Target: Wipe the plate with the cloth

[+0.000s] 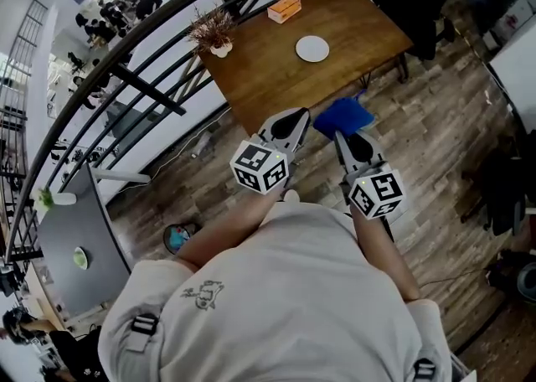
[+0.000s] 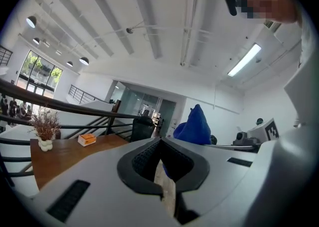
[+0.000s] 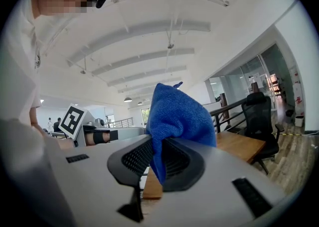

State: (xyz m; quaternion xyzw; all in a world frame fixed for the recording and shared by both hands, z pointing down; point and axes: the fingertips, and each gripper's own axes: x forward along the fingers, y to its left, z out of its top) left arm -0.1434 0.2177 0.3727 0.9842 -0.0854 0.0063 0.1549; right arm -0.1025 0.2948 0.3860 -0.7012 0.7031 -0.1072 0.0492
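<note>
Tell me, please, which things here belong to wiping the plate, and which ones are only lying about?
For the job:
- plate, lying on the table
- blue cloth, clamped in the jaws of the right gripper

Only lying about:
- orange box on the table
- dried plant on the table
- black chair

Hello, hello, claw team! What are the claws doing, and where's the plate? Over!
Left claw shut, empty. Right claw shut on blue cloth. Plate bare on wooden table, not reached. Orange box, potted plant stand apart from it.
</note>
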